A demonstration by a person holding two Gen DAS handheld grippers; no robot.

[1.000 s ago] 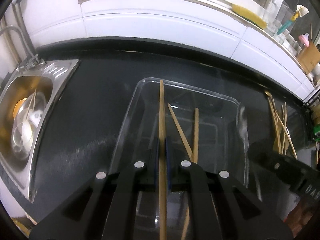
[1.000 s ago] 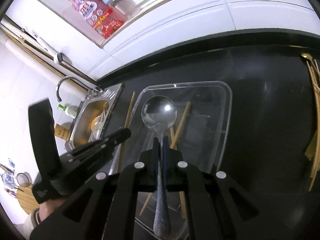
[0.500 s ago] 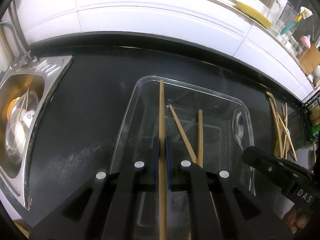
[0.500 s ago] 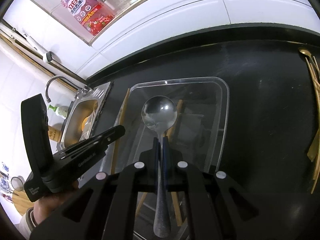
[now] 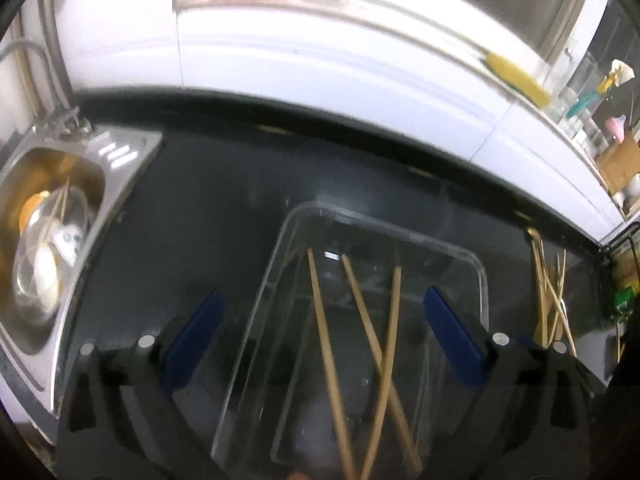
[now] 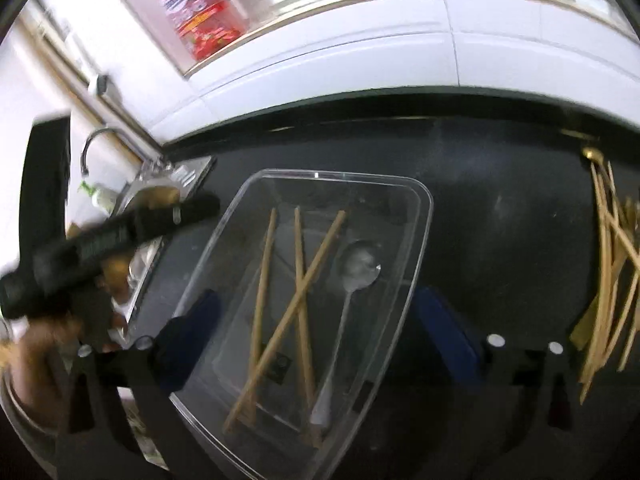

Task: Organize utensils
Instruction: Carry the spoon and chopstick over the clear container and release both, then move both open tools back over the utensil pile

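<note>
Both dropped now: chopstick out of the left claw [image 5: 320,332], spoon [image 6: 352,276] out of the right claw [image 6: 316,328], jaws of each just swung wide apart with nothing pinched. Lying loose in the clear plastic tray [image 6: 420,240] on the black counter [image 6: 500,208]: three wooden chopsticks [image 6: 300,280], two crossed, and the spoon beside them, bowl toward the wall. Well apart to the right on the counter, a loose heap of more chopsticks [image 6: 612,280]. At far left, sink [image 5: 88,168] holding dishes, blurred, possibly bowls.
</note>
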